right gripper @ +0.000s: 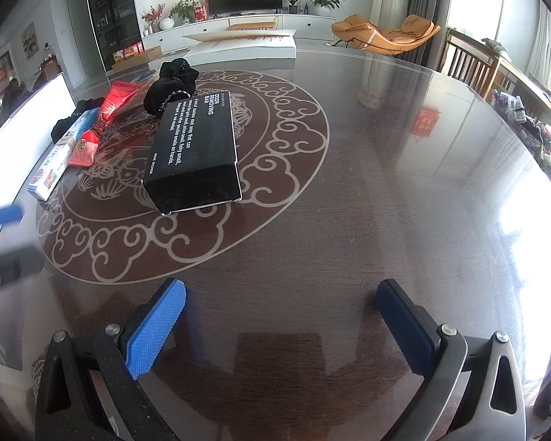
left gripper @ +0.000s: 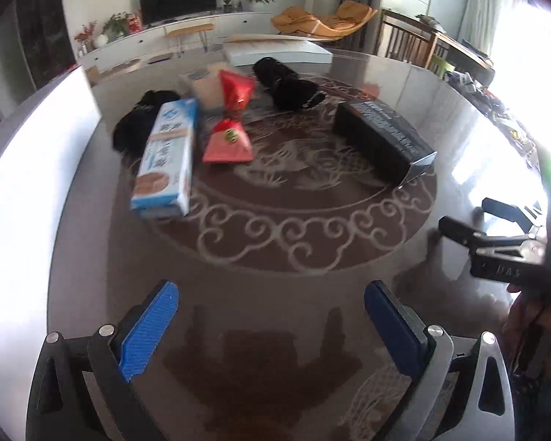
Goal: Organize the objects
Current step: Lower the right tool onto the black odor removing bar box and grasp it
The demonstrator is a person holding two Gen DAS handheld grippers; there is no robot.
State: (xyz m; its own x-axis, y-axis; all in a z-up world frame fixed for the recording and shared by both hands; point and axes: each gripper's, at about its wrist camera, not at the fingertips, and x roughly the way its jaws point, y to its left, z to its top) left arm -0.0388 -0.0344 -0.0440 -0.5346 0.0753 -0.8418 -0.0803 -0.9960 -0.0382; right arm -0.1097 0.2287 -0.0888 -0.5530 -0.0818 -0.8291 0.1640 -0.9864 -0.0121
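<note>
A: Grippers first. Left gripper (left gripper: 272, 316) spread wide, blue pads (left gripper: 148, 329) well apart, nothing between, poised over the bare near part of the glass-topped table (left gripper: 275, 294).

B: Same for the right gripper (right gripper: 281, 316): fingers parted, empty, above dark tabletop. Also seen in the left view at about 3 o'clock (left gripper: 463, 220), jaws apart there too.

A: Outward now, left view. Blue biscuit box (left gripper: 167, 160) at 11 o'clock, lying flat, far end resting against a black cloth bundle (left gripper: 137, 121). Just right of the box, a pink-red pouch (left gripper: 227, 145). Beyond it at 12 o'clock, a red packet (left gripper: 236, 90), propped up against a tan flat pack (left gripper: 207, 86).

B: From the right view, black box (right gripper: 194, 147) with white print at 11 o'clock, lying flat on the etched circular pattern. Behind it, touching or nearly so, a second black cloth bundle (right gripper: 172, 82). Hard to tell which.

A: Same black box at 1 o'clock in the left view, well apart from the biscuit box.

B: Farther out at 12 o'clock, a white flat carton (right gripper: 244, 49) at the table's far edge.
</note>
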